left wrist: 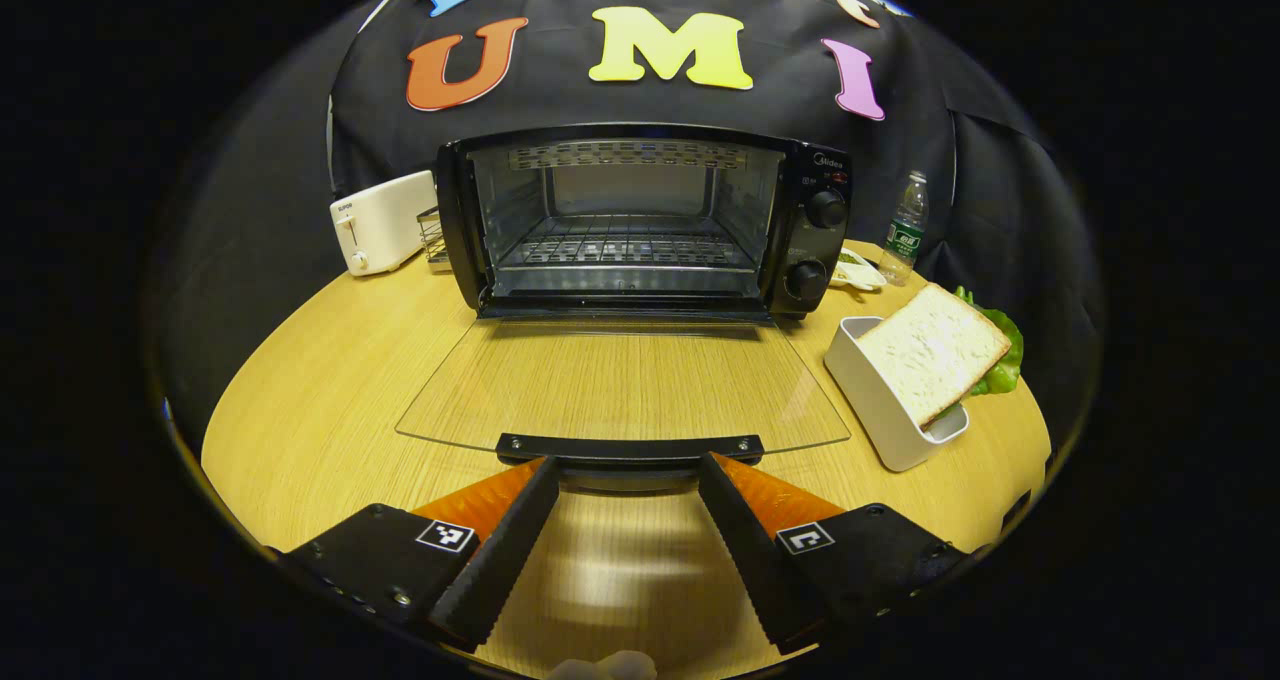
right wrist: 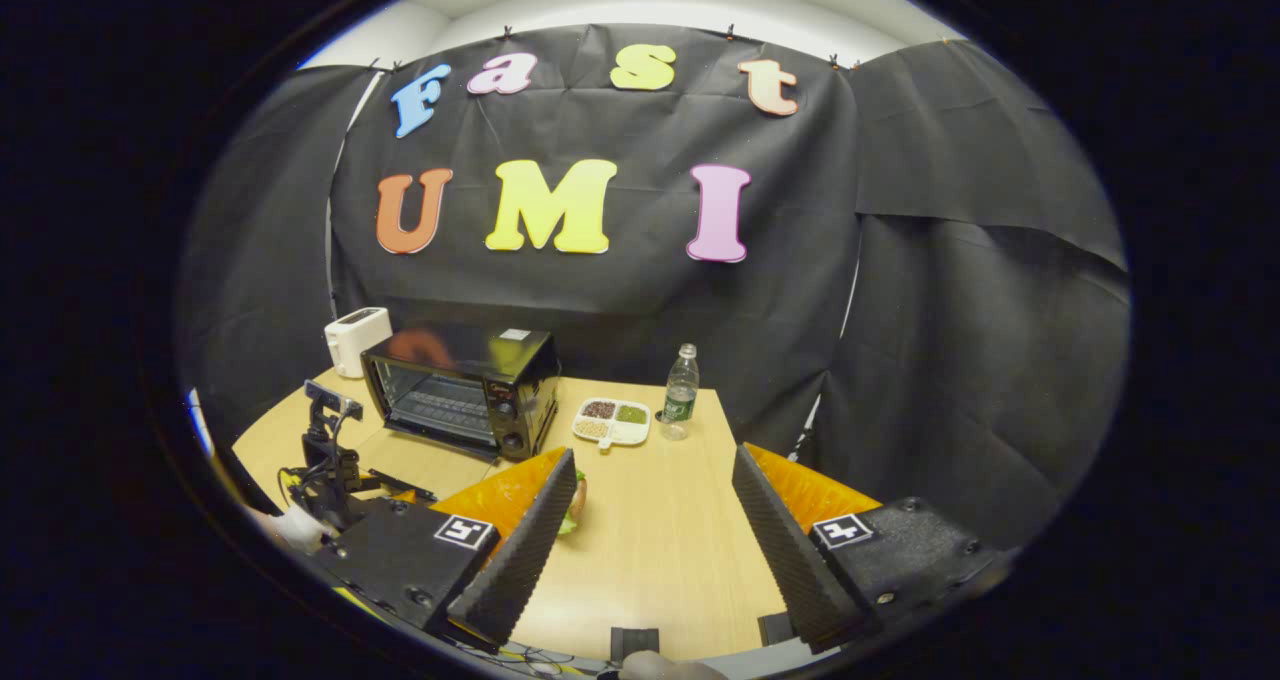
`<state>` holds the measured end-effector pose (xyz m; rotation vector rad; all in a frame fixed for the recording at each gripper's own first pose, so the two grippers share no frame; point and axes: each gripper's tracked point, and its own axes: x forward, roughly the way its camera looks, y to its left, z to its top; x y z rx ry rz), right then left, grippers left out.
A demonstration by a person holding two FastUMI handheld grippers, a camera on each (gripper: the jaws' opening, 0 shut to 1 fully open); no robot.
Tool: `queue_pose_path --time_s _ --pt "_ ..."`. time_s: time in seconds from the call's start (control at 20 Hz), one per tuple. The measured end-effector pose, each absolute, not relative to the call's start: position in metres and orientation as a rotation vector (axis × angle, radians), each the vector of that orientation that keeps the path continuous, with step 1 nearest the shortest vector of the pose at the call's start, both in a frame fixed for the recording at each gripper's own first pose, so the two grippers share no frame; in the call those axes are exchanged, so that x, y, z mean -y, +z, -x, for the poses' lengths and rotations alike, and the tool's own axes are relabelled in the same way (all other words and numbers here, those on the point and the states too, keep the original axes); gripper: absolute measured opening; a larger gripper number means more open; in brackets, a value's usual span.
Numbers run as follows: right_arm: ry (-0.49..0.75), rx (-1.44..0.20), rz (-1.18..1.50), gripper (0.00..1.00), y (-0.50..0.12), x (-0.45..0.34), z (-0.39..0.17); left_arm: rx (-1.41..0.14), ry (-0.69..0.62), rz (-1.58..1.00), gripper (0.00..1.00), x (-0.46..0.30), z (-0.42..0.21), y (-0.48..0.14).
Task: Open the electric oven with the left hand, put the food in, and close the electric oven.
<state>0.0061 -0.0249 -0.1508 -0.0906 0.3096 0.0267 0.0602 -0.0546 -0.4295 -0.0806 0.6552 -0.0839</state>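
In the left gripper view, the electric oven (left wrist: 640, 225) is seen at twelve o'clock with its glass door (left wrist: 620, 385) folded fully down and lying flat above the table (left wrist: 330, 400), so that the rack inside is laid bare for loading. The door handle (left wrist: 630, 449) sits just ahead of the left gripper (left wrist: 628, 480), whose fingers are spread wide with nothing pinched between them; it is judged that the handle has been let go because the opening step is done. At three o'clock the food, a sandwich (left wrist: 935, 350) of bread over lettuce, is propped on the rim of a white tray (left wrist: 880, 400), well placed to be taken from the right.

In the right gripper view, the right gripper (right wrist: 655, 480) is held high and back, its fingers likewise spread and empty. The oven is seen at ten o'clock, beside a white toaster (right wrist: 355, 338); a water bottle (right wrist: 680, 390) and a divided dish (right wrist: 612, 421) stand at twelve o'clock. The pick-up is judged not yet begun.
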Motion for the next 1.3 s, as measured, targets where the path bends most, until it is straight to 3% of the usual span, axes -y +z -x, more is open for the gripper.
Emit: queue_pose_path --time_s 0.2,0.25,0.3,0.65,1.1,1.15,1.3 --pt "0.031 -0.316 0.087 0.92 -0.158 0.024 -0.012 -0.626 -0.094 0.066 0.94 0.051 -0.056 -0.412" --pt "0.029 -0.319 0.091 1.0 -0.162 0.025 -0.014 -0.613 -0.096 0.066 0.94 0.049 -0.054 -0.403" --pt "0.03 -0.33 0.09 0.92 -0.168 0.026 -0.016 -0.597 -0.097 0.073 0.94 0.048 -0.051 -0.393" --pt "0.131 -0.461 0.05 0.92 -0.238 0.009 -0.028 -0.453 -0.089 0.084 0.94 0.031 -0.02 -0.288" --pt "0.383 -0.712 -0.12 0.89 -0.325 -0.042 -0.087 -0.287 -0.038 0.103 0.93 0.024 -0.007 -0.157" --pt "0.401 -0.732 -0.144 0.97 -0.33 -0.046 -0.097 -0.266 -0.024 0.088 0.93 0.022 -0.01 -0.146" --pt "0.463 -0.801 -0.193 0.96 -0.348 -0.059 -0.128 -0.248 0.009 0.052 0.93 0.025 -0.019 -0.133"
